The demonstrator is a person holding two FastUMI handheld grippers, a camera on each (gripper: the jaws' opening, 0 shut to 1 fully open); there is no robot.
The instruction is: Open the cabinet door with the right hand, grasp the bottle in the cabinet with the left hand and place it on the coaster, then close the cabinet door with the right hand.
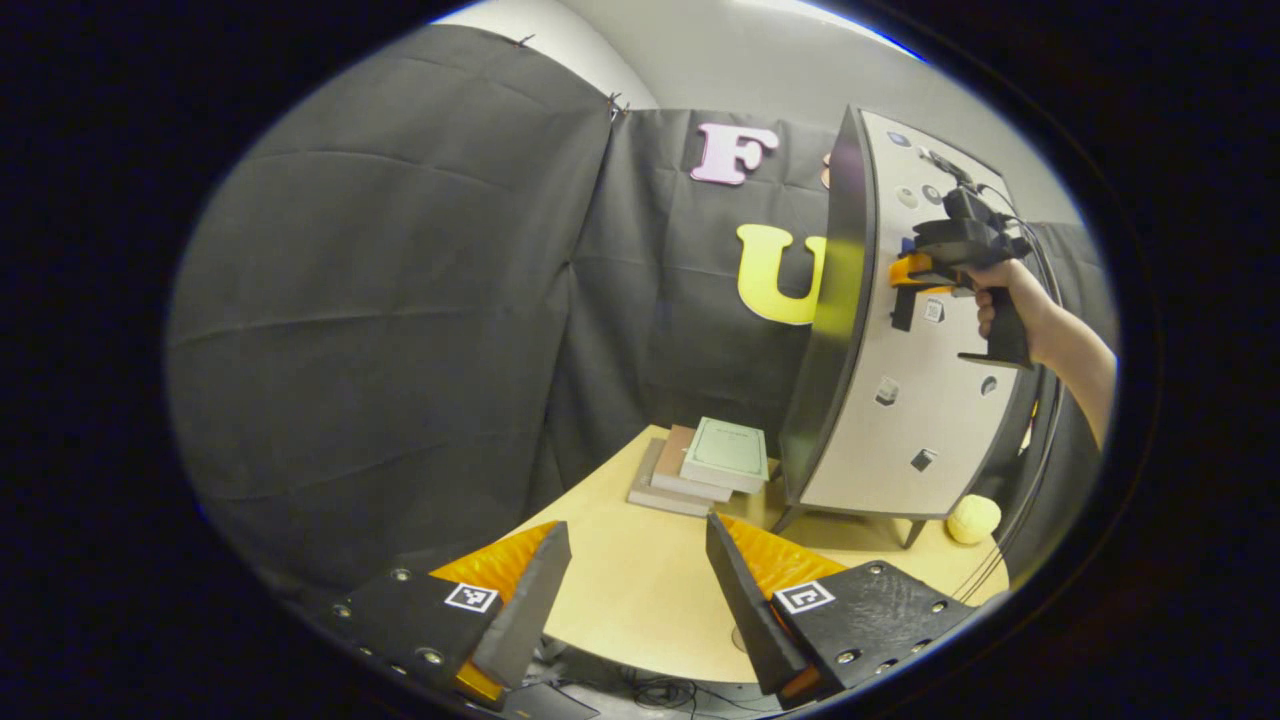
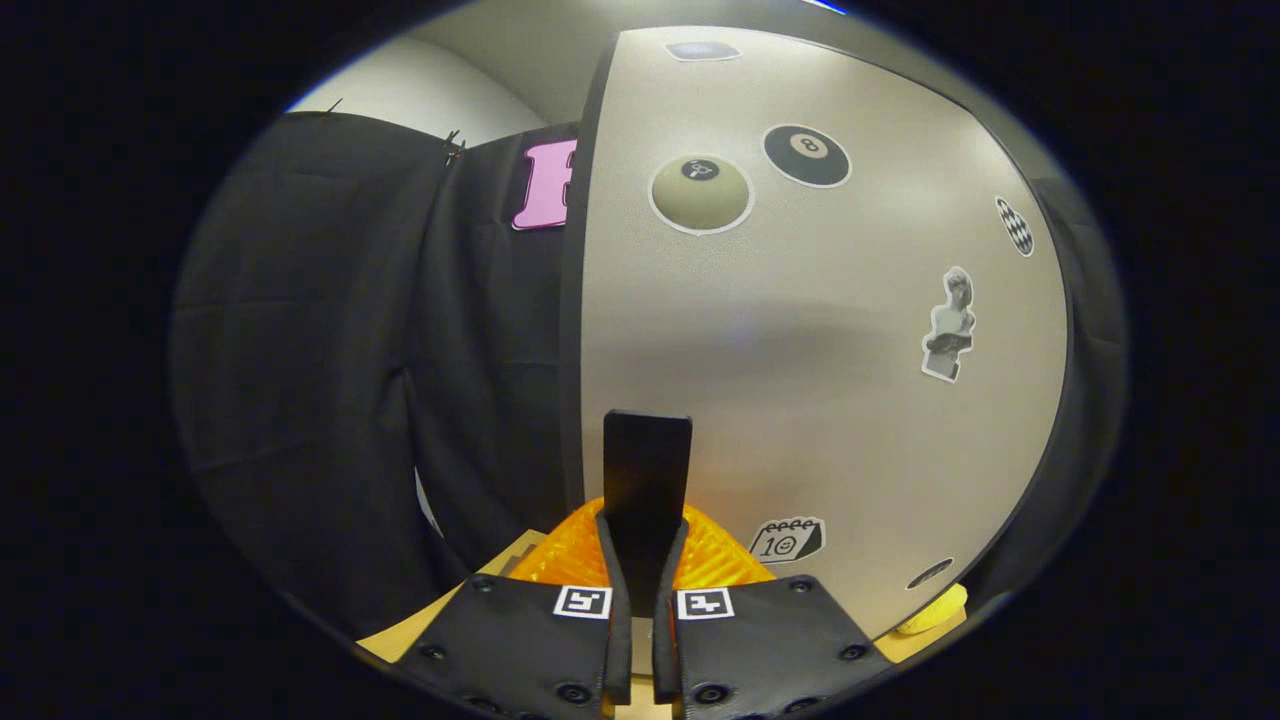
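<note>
Left gripper (image 1: 638, 590), left gripper view: fingers spread wide, nothing between them, held low over the pale wooden tabletop (image 1: 640, 590). At 2 o'clock, tall grey sticker-dotted cabinet door (image 1: 900, 400) standing ajar, its dark edge turned toward the camera; right gripper (image 1: 915, 272) at the door's black handle, grasped by a hand (image 1: 1005, 310) with forearm reaching in from 3 o'clock. Stack of books (image 1: 705, 465) near centre, small yellow ball (image 1: 973, 518) at 4 o'clock. Bottle and coaster not located.

Right gripper (image 2: 640, 560), right gripper view: fingers pinched onto the flat black door handle (image 2: 646, 480), door face (image 2: 800, 350) close ahead from 12 to 4 o'clock.

Progress, judged: opening step under way; bottle grasp, placement and closing all remaining.
</note>
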